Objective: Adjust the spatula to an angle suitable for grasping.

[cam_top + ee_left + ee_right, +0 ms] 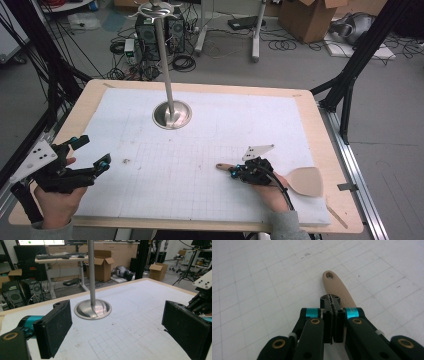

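A tan wooden spatula [306, 181] lies flat on the white gridded mat [200, 145], its blade at the right and its holed handle [337, 287] pointing left. My right gripper [234, 172] rests over the handle, jaws pressed together [333, 298]; the handle runs out from under the tips, and nothing shows between the pads. At the table's left edge a hand holds my left gripper [92, 151] above the mat, wide open with nothing between its pads [115, 325]. It faces the metal stand.
A metal stand with a round dished base [172, 115] [93, 309] and a tall pole rises from the mat's far middle. The mat lies on a wooden table [325, 130]. Cardboard boxes, cables and computers sit on the floor beyond.
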Motion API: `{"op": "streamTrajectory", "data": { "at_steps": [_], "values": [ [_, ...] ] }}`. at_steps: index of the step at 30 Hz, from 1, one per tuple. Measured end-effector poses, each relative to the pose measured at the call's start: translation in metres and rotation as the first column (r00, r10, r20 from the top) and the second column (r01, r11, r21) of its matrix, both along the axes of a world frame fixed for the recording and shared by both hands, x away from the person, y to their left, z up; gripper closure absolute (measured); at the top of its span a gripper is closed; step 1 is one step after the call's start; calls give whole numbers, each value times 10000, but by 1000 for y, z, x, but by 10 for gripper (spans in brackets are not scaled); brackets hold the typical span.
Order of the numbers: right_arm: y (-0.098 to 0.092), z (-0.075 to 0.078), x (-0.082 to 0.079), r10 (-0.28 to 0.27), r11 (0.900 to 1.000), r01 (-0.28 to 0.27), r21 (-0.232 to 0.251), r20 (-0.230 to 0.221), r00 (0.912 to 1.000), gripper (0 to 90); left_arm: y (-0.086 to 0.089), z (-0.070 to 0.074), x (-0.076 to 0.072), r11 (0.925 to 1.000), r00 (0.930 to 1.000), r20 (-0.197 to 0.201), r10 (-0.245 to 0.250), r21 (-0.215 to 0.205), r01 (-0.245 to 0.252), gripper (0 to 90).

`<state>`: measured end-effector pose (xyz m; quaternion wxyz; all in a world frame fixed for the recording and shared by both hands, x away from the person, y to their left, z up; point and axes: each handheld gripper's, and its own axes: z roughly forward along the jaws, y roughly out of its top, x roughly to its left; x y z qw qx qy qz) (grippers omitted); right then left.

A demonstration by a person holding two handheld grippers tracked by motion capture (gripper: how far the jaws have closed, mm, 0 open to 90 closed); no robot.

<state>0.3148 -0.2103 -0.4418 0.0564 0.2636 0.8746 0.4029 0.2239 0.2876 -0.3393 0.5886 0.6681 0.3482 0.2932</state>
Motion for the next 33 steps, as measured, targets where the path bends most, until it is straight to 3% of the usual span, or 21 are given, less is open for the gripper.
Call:
{"op": "streamTrajectory", "data": {
  "at_steps": [33],
  "values": [
    [-4,3,22,-1335,9907,1328,-289,-205,9908,898,-2,-1,0,10000,10000,-39,-37,33,37,97]
  ]
}}
